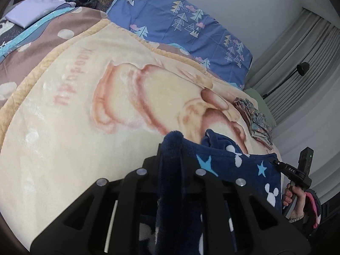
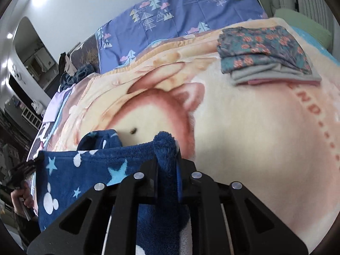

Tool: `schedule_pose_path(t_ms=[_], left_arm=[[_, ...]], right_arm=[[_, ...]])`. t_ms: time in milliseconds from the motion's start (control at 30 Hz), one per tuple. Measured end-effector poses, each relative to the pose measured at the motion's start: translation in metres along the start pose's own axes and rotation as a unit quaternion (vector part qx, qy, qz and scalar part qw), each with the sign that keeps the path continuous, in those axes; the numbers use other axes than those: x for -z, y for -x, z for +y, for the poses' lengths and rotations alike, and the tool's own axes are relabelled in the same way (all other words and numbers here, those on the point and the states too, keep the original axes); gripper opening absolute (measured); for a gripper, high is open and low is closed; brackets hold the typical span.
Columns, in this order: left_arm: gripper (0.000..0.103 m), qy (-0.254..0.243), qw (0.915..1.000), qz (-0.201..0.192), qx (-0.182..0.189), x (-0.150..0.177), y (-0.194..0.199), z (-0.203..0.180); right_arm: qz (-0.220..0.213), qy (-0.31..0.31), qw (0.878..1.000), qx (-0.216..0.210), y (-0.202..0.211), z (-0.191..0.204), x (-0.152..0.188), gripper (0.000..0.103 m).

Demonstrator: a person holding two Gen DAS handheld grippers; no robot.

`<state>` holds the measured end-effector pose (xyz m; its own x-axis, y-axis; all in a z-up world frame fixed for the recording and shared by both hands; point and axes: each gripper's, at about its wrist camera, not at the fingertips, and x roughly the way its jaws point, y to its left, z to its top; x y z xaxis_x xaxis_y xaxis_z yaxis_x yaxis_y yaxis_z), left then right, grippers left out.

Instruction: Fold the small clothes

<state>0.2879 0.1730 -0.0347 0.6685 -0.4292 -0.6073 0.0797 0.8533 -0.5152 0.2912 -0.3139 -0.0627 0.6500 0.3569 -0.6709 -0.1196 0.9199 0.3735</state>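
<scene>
Left wrist view: the left claw (image 1: 171, 148) is clamped tight on a bunched corner of the navy fleece garment (image 1: 238, 165), a dark blue piece printed with pale stars and white mouse-head shapes.
Right wrist view: the right claw (image 2: 167, 148) is likewise closed hard on another bunched corner of the same navy fleece garment (image 2: 85, 176).
Garment position: it is stretched between the two claws along its top edge, lifted at the near edge of the bed, with the rest hanging down below the claws.
Right claw seen from the left: the right claw (image 1: 276, 162) pinches the far corner, with a hand (image 1: 294, 201) on its grip.
Left claw seen from the right: its tip (image 2: 31, 163) is dark and small at the frame's left edge.
Bed cover: a cream blanket (image 1: 74, 127) with a pink cartoon print lies under the garment.
Folded pile: a floral piece atop grey and pink ones (image 2: 265, 57) sits on the blanket, well apart from the garment.
Behind: a blue quilt with tree print (image 1: 180, 19) runs along the wall.
</scene>
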Motion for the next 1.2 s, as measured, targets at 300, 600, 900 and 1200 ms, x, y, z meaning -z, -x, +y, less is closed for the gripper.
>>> schedule_pose_path(t_ms=[300,600,900,1200], left_arm=[[0.035,0.071,0.9942,0.078,-0.019,0.025,-0.062,0.054],[0.069,0.087,0.9952,-0.046,-0.004,0.024,0.047,0.038],[0.079,-0.027,0.9925,-0.049,0.109,0.086,0.096,-0.096],[0.086,-0.100,0.9847,0.009,0.143,0.131,0.040,-0.190]], right_arm=[[0.080,-0.049,0.995,0.014,-0.060,-0.030,0.020,0.024],[-0.051,-0.095,0.994,-0.021,0.062,-0.040,0.060,0.072],[-0.136,-0.305,0.932,-0.143,0.144,-0.068,0.211,0.082],[-0.133,-0.368,0.901,-0.188,0.135,-0.055,0.267,0.084]])
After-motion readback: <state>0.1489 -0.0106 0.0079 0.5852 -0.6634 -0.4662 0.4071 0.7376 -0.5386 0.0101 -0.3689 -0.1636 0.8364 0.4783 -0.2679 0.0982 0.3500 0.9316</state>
